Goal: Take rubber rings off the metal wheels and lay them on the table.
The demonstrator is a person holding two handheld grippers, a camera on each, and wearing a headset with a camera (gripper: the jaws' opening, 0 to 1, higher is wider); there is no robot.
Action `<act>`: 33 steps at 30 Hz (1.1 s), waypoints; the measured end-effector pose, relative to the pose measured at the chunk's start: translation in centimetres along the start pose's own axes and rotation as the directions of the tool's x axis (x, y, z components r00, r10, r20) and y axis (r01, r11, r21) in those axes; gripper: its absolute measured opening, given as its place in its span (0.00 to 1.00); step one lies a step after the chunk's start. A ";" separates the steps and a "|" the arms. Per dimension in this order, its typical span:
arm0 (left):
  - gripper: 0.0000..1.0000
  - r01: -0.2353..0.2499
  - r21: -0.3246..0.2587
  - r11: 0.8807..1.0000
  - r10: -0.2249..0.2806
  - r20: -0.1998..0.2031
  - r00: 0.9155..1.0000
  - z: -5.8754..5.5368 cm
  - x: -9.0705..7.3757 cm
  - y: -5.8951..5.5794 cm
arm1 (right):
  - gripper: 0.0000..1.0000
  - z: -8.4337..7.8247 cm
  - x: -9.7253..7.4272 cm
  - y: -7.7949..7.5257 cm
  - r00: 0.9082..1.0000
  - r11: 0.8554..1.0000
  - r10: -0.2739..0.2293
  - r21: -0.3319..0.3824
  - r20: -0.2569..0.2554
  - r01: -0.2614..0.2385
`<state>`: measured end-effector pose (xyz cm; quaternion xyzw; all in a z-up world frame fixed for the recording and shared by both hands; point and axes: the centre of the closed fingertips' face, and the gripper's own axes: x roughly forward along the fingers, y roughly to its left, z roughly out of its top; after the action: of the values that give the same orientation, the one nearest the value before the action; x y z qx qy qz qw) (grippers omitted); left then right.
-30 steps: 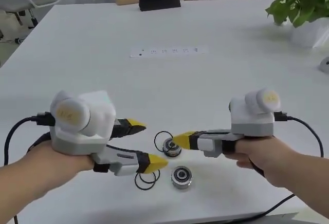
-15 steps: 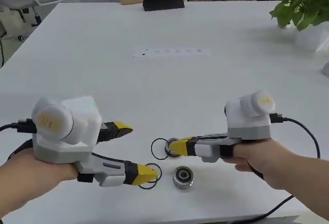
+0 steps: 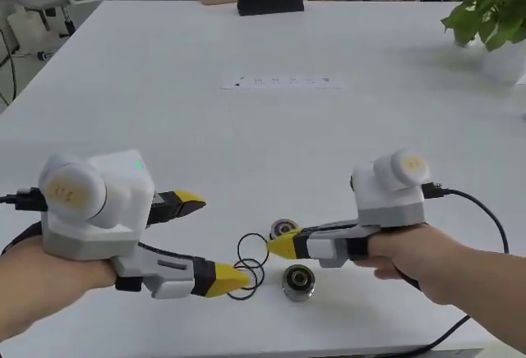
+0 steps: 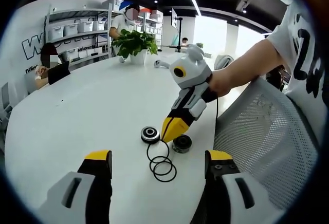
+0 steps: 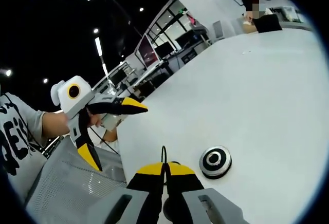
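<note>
Black and thin, the rubber ring [image 3: 252, 250] is probably light, floppy and stretchy, best nipped at its edge. The right gripper [image 3: 274, 245] pinches it, jaws pressed together, just left of the near silver metal wheel [image 3: 298, 282]. Loose rings [image 3: 245, 279] lie on the white table [image 3: 164, 87] left of that wheel. Further left the left gripper [image 3: 214, 240] hovers, jaws spread. The second wheel [image 3: 283, 228] sits behind, crowding nothing.

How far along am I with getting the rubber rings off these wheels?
Two black rubber rings lie on the white table. The right gripper, jaws shut, holds a third black ring by the two metal wheels. The open left gripper holds nothing. Whether either wheel carries more rings is unclear.
</note>
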<state>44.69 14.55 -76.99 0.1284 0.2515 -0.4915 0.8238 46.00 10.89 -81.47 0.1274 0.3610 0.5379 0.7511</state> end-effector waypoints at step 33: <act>0.72 -0.002 -0.014 1.000 0.002 -0.029 1.000 -1.1 0.0 0.3 | 0.01 -2.0 0.9 -1.5 0.994 0.998 -0.056 0.003 -0.097 0.056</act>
<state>44.58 15.21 -77.92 0.1299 0.2669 -0.4868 0.8215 45.86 10.75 -84.08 0.0931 0.4018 0.5210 0.7473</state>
